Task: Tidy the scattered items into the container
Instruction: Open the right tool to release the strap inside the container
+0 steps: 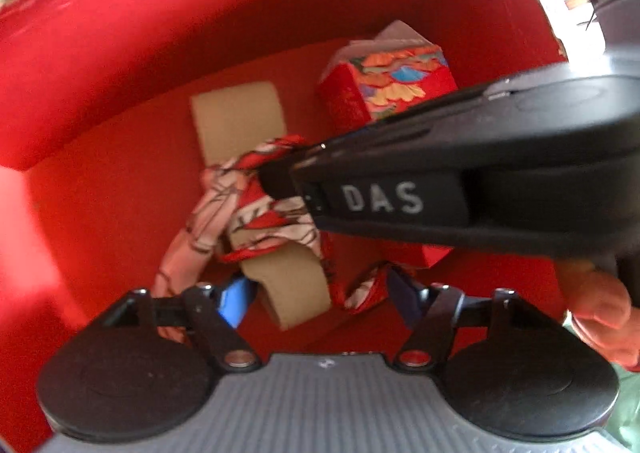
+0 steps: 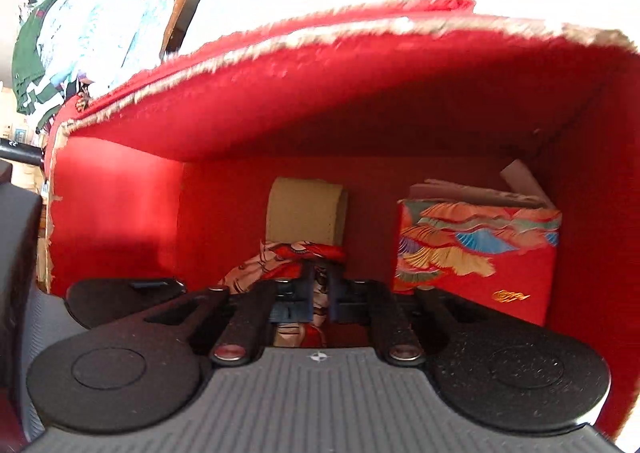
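Both grippers reach down into a red container [image 1: 120, 73] [image 2: 320, 105]. On its floor lies a tan curved cardboard piece [image 1: 240, 121] [image 2: 304, 213], draped with a red-and-white patterned scarf [image 1: 224, 197] [image 2: 256, 273]. My right gripper [image 1: 276, 181] [image 2: 322, 285] comes in from the right of the left wrist view and is shut on the scarf, pinching a fold of it. My left gripper [image 1: 320, 299] is open, its blue-padded fingers spread either side of the near end of the cardboard piece and a scarf tail. A small red box with a colourful wave pattern [image 1: 384, 85] [image 2: 472, 249] stands in the far right corner.
The container's walls close in on all sides, their rim torn and frayed [image 2: 280, 41]. A person's fingers [image 1: 600, 313] hold the right gripper's handle. Hanging clothes [image 2: 36, 61] show outside, beyond the rim.
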Action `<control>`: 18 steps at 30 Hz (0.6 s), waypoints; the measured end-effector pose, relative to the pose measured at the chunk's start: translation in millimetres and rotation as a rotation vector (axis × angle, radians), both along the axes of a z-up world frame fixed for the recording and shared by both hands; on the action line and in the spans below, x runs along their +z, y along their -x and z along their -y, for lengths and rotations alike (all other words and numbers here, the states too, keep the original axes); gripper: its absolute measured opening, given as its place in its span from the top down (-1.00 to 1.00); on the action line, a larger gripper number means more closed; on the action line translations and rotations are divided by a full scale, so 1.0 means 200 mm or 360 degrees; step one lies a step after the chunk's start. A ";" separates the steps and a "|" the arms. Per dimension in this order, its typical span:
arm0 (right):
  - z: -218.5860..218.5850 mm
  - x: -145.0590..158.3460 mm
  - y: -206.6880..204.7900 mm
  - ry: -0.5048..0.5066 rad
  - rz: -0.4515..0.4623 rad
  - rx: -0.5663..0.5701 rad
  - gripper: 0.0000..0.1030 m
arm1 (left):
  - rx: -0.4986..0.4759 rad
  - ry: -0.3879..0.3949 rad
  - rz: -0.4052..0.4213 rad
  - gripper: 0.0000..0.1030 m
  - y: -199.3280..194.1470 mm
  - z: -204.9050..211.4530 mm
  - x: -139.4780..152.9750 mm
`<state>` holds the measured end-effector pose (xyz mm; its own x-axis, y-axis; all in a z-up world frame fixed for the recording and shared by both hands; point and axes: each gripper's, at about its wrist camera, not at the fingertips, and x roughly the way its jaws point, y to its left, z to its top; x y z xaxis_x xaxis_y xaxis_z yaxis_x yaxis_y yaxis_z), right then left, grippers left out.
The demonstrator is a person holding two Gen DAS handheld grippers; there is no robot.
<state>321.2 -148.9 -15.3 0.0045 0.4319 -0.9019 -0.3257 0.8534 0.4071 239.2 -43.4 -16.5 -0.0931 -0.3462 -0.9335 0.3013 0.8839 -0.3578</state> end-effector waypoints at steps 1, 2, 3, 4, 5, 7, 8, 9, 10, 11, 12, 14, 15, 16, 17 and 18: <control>0.00 0.01 -0.01 -0.0014 0.0005 -0.0004 0.96 | -0.0003 -0.0007 -0.0002 -0.39 0.00 0.02 0.00; 0.01 0.02 -0.04 -0.0032 0.0010 -0.0017 0.97 | -0.0006 0.0005 -0.0004 -0.39 0.00 0.03 0.01; 0.02 0.04 -0.05 -0.0036 0.0021 -0.0021 0.98 | -0.0010 0.0043 -0.0008 -0.38 0.00 0.04 0.02; 0.03 0.05 -0.06 -0.0033 0.0030 -0.0018 0.97 | -0.0009 0.0078 -0.0008 -0.39 0.00 0.06 0.03; 0.04 0.05 -0.07 -0.0027 0.0018 -0.0002 0.95 | -0.0005 0.0082 0.0004 -0.32 -0.01 0.07 0.04; 0.05 0.04 -0.08 0.0001 0.0007 0.0013 0.91 | -0.0006 0.0105 0.0012 -0.32 -0.01 0.09 0.06; 0.05 0.03 -0.07 0.0015 0.0016 0.0022 0.88 | -0.0020 0.0121 0.0024 -0.32 0.00 0.10 0.06; 0.06 0.02 -0.07 0.0010 0.0009 0.0033 0.88 | -0.0032 0.0121 0.0033 -0.32 0.01 0.11 0.06; 0.07 0.01 -0.06 -0.0002 -0.0003 0.0038 0.86 | -0.0042 0.0117 0.0040 -0.32 0.02 0.11 0.06; 0.08 0.01 -0.06 -0.0011 -0.0009 0.0034 0.84 | -0.0056 0.0115 0.0047 -0.34 0.03 0.12 0.06; 0.09 0.00 -0.06 -0.0028 -0.0002 0.0028 0.84 | -0.0070 0.0118 0.0052 -0.36 0.03 0.12 0.06; 0.12 0.02 -0.05 -0.0100 0.0020 0.0008 0.84 | -0.0073 0.0125 0.0049 -0.46 0.05 0.10 0.07; 0.13 0.03 -0.05 -0.0148 0.0021 -0.0002 0.84 | -0.0066 0.0120 0.0048 -0.49 0.06 0.08 0.08; 0.13 0.04 -0.06 -0.0201 0.0017 -0.0007 0.84 | -0.0072 0.0118 0.0054 -0.49 0.07 0.06 0.09; 0.13 0.04 -0.07 -0.0245 0.0008 -0.0006 0.83 | -0.0080 0.0119 0.0072 -0.49 0.09 0.03 0.11; 0.13 0.04 -0.07 -0.0255 0.0010 -0.0008 0.82 | -0.0081 0.0120 0.0088 -0.49 0.11 0.00 0.13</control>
